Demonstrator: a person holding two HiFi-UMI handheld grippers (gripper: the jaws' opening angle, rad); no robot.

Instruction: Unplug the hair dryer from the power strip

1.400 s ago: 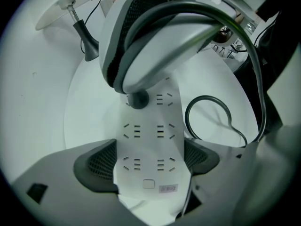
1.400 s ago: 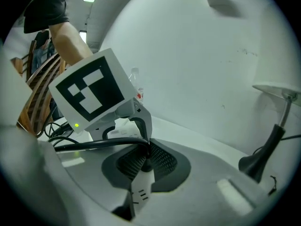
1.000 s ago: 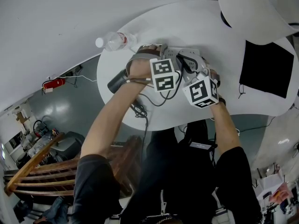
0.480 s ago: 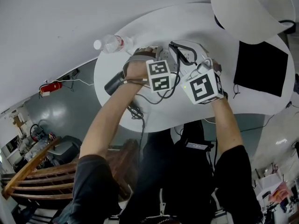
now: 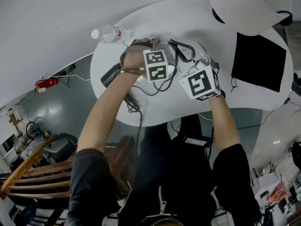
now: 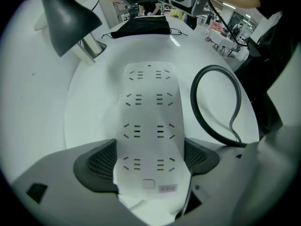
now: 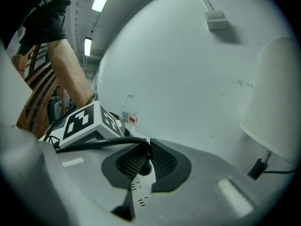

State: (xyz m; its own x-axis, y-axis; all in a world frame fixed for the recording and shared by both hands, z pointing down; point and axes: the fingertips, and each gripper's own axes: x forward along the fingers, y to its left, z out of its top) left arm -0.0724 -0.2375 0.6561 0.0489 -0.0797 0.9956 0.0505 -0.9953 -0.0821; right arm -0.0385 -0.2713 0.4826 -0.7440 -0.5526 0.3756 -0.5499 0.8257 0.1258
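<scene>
Hair dryer (image 5: 111, 75) lies dark on the round white surface (image 5: 155, 105), just beside the person's left forearm, and a black cord (image 6: 217, 102) loops beside the power strip (image 6: 149, 126). The left gripper (image 6: 149, 161) points down, its fingers (image 6: 99, 166) clamped on the strip's two long sides near the button end, pinning it flat. Every socket in that gripper's view looks empty. The right gripper (image 7: 146, 158) tilts a little below level above the strip, its fingers (image 7: 162, 161) closed on the black plug (image 7: 145, 168), with the cord leading off to the left. The strip's slots show well below it (the prongs themselves are hidden by the pads). I judge the pull-out itself done, and the step in hand to be carrying the plug away. The next move calls for taking it sideways off the strip and laying it on bare surface without dragging the cord over the sockets. After that the right lets go, and last the strip is freed.
</scene>
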